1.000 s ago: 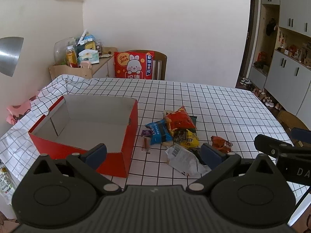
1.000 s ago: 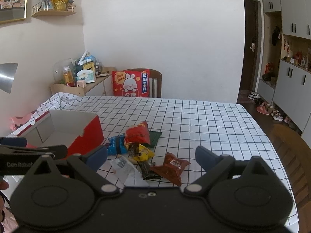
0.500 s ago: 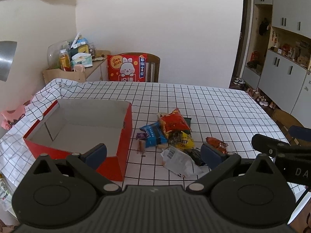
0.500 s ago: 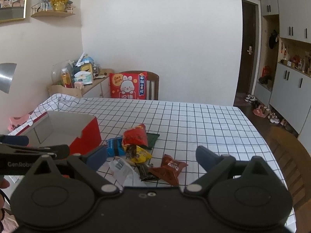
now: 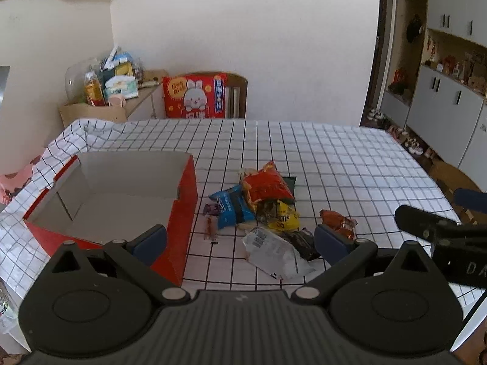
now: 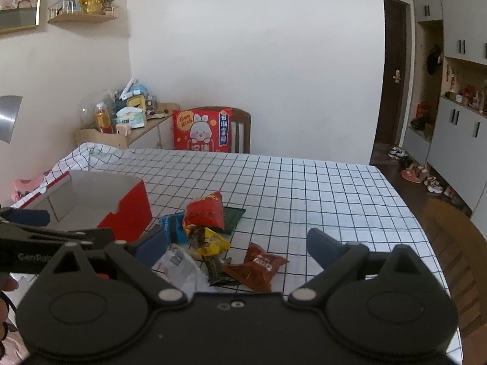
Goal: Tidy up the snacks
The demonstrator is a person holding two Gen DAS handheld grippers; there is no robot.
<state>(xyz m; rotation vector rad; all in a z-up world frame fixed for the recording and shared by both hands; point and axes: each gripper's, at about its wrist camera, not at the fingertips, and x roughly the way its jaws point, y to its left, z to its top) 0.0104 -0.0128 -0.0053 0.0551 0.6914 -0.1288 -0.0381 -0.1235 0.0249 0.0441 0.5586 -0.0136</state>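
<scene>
Covering the table (image 5: 334, 152), a white cloth with a black grid.

Sitting on it, an open red box (image 5: 182, 213) with grey-white inner walls; holding nothing visible, only a cardboard divider (image 5: 71, 191) standing near its left wall.

Lying just right of the box, loose on the cloth, a heap of snacks:
- red bag (image 5: 268, 185) lying on top at the far side, overlapping a dark green packet (image 6: 232, 216)
- white pouch (image 5: 274, 252) at the near side of the heap, barcode facing up
- blue bag (image 5: 232, 208) nearest the box, touching the red bag
- yellow packet (image 5: 281, 216) tucked under the red bag's near edge
- orange-brown packet (image 5: 338, 220) lying farthest from the box, slightly apart from the heap
- dark wrapper (image 5: 304, 241) lying against the white pouch
- small purple wrapper (image 5: 211, 210) and thin brown stick (image 5: 210, 228) lying in the gap beside the box wall

Hovering at the near side of the box's right corner, the left gripper (image 5: 240, 240), fingers spread wide, gripping nothing. Hovering over the near side of the heap, right of the box, the right gripper (image 6: 237, 243), likewise spread wide and carrying nothing.
</scene>
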